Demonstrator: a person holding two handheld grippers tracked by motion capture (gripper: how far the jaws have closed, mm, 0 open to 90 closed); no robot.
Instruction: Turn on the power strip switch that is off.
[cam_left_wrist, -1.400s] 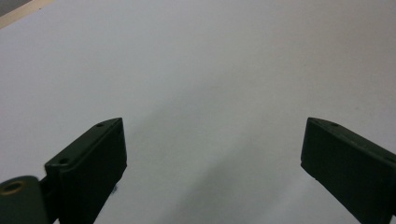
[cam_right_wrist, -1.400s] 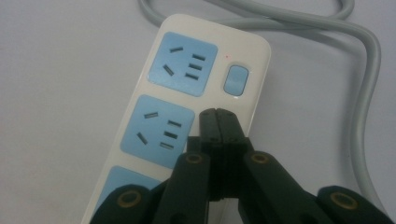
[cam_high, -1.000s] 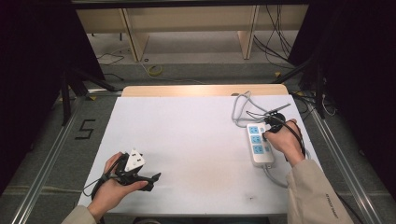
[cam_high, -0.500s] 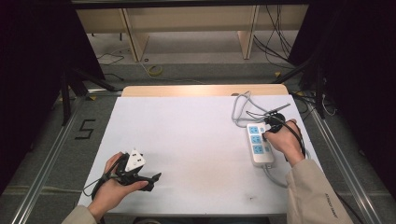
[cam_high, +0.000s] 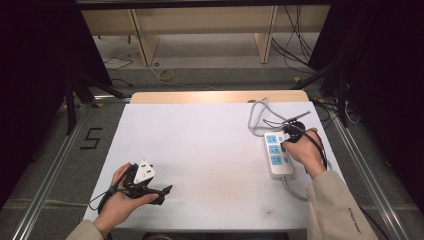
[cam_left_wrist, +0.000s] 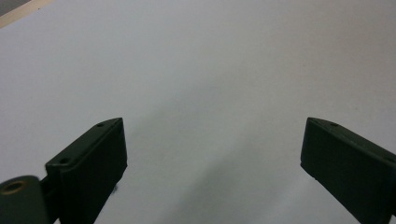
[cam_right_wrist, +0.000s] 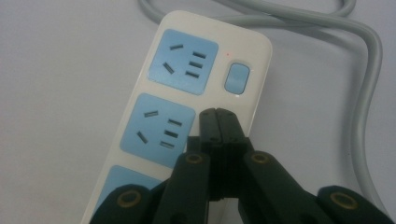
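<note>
Down at the lower left of the high view, the left tool (cam_high: 159, 192) rests on the white bench (cam_high: 210, 150), its jaws standing wide apart with nothing between them. Toward the right edge, the right tool (cam_right_wrist: 217, 113) has its jaws pressed together, tips over the power strip (cam_right_wrist: 180, 112) (probably touching it) just below the blue switch (cam_right_wrist: 236, 78). Its grey cord (cam_right_wrist: 369, 93) loops at the upper right.

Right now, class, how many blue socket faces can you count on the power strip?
3 on the power strip: far socket, middle socket, near socket, beside the shut right gripper.
</note>
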